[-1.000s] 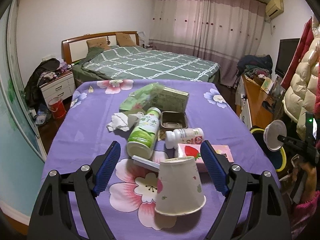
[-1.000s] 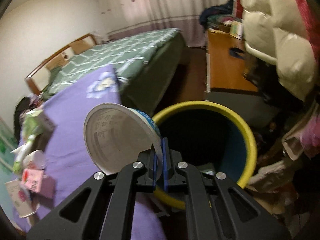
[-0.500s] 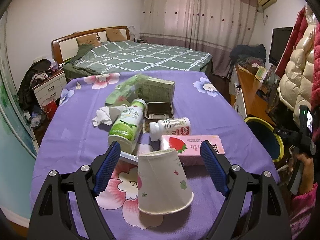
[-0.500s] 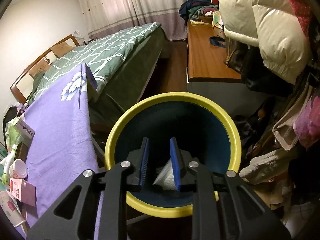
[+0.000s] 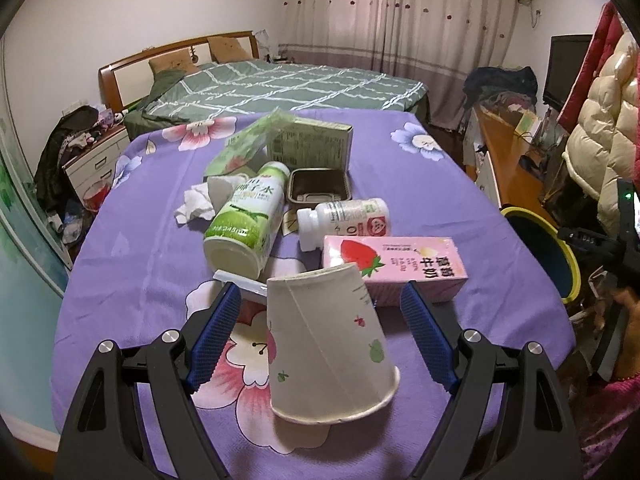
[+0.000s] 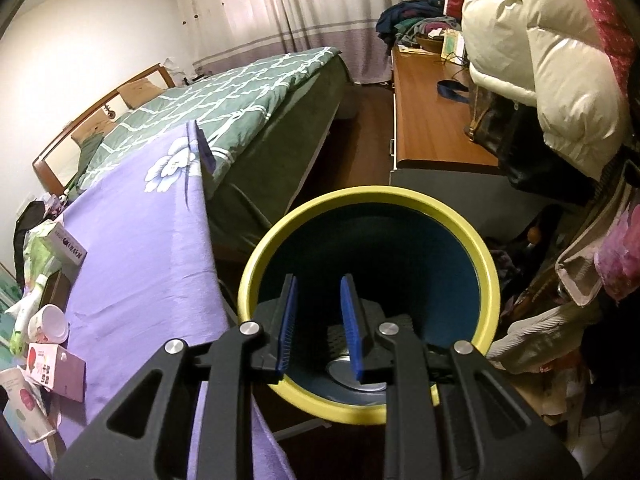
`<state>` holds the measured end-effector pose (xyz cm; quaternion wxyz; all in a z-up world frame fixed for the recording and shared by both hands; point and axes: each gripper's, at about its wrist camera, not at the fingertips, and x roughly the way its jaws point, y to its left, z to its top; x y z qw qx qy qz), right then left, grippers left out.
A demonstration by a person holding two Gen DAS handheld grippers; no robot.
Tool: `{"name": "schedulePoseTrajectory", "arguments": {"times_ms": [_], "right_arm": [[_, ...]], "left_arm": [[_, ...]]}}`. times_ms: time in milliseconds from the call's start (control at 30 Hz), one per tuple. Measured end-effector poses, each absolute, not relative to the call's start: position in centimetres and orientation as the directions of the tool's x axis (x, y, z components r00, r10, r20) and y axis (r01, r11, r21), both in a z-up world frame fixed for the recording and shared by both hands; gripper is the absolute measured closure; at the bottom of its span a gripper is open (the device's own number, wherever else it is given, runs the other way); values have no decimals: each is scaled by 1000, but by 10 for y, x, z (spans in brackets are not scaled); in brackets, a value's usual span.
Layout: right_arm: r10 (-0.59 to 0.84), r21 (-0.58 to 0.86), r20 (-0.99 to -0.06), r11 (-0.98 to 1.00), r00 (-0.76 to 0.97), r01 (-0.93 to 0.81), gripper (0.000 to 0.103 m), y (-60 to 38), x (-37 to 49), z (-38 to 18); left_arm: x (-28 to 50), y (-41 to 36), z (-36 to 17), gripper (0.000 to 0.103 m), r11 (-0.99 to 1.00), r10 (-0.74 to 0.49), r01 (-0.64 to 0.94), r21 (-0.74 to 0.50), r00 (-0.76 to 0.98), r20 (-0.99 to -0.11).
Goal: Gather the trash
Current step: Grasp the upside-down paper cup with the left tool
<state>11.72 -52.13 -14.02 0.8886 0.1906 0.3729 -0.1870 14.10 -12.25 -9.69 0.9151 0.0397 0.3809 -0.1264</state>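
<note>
An upturned paper cup (image 5: 328,344) leans on the purple flowered tablecloth (image 5: 132,272), between the blue pads of my open left gripper (image 5: 320,294), which do not touch it. Behind it lie a pink strawberry carton (image 5: 400,270), a small white bottle (image 5: 344,220), a green bottle (image 5: 244,224), a brown tray (image 5: 318,186), a green box (image 5: 308,146) and a crumpled tissue (image 5: 196,204). My right gripper (image 6: 318,282) hangs over the yellow-rimmed bin (image 6: 368,196), its jaws a little apart with nothing between them. A round white piece (image 6: 348,372) lies at the bin's bottom.
A green-quilted bed (image 5: 280,84) stands beyond the table. A wooden desk (image 6: 432,120) and a puffy cream coat (image 6: 532,52) crowd the right side near the bin (image 5: 536,236). The table edge (image 6: 208,248) runs just left of the bin. A white nightstand (image 5: 92,164) stands far left.
My right gripper let go of the white tub, which dropped into the bin, and its jaws parted. My left gripper came down and closer, so the paper cup stands between its fingers.
</note>
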Motion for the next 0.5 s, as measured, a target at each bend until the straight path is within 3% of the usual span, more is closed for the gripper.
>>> {"name": "schedulePoseTrajectory", "arguments": {"times_ms": [233,500], "right_arm": [[-179,196,-738,866,650,461,81,-516,119,-140],[-168,196,-740,872,651,448,81,-514,121,-142]], "left_arm": [[157,-124,-109,22,967,-193,254,-26,660,-726],[165,-123,-118,33,969,-196,241,-47,644,-740]]}}
